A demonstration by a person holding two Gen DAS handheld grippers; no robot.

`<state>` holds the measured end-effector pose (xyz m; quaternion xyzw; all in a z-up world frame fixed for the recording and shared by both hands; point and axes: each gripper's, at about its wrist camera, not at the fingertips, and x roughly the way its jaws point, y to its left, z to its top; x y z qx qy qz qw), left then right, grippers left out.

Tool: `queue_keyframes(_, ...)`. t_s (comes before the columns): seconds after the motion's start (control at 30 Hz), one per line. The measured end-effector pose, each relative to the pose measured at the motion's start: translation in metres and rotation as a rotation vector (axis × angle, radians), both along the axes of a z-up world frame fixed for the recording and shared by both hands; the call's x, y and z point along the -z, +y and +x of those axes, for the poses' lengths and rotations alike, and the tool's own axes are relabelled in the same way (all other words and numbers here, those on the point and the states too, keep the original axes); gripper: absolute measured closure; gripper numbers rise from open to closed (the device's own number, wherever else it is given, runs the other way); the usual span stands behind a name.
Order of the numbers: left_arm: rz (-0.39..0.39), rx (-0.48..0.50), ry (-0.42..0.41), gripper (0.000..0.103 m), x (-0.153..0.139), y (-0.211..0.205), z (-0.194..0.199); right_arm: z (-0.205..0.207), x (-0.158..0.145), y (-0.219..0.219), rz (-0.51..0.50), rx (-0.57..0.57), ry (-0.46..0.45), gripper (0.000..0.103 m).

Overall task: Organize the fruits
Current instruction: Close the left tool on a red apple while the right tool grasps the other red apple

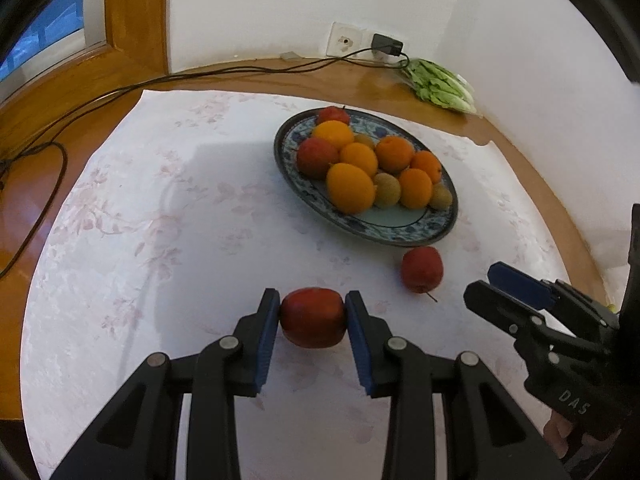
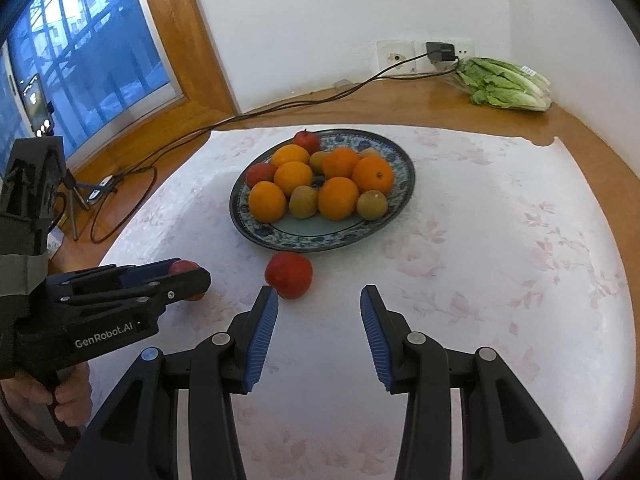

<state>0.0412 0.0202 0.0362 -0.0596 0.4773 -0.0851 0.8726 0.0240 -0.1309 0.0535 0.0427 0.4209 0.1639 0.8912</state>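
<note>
White walls meet a wooden counter [image 1: 360, 80] in the left wrist view, and a pale flowered cloth [image 1: 160, 220] covers most of the wood. Right of the frame's centre sits a blue patterned plate [image 1: 400, 234] heaped with oranges, kiwis and red apples. A loose apple [image 1: 422, 269] lies on the cloth just below the plate's near rim, stem toward the camera. At lower centre the left hand-held gripper [image 1: 312, 318] is clamped on a held apple [image 1: 312, 323], one blue pad touching each side. The right hand-held gripper [image 1: 486, 284] enters from the right edge; seen side-on, its fingers leave me unable to tell their spacing. A bag of greens [image 1: 440, 86] rests at upper right below a wall socket.

Window glass fills the upper left of the right wrist view. The plate [image 2: 280, 240] sits at centre, and the loose apple [image 2: 289, 274] lies just below it, near the tip of the left-hand finger. The right hand-held gripper [image 2: 318, 300] has its fingers spread wide apart with nothing between them. At left the left hand-held gripper [image 2: 188, 280] shows the held apple [image 2: 182, 267] peeking past its tip.
</note>
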Motion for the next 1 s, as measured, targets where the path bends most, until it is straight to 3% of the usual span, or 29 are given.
queue_keyframes(1.0,-0.001,-0.011,0.000,0.068,0.004,0.002,0.001,0.026,0.023,0.030,-0.031,-0.056,0.033,0.059)
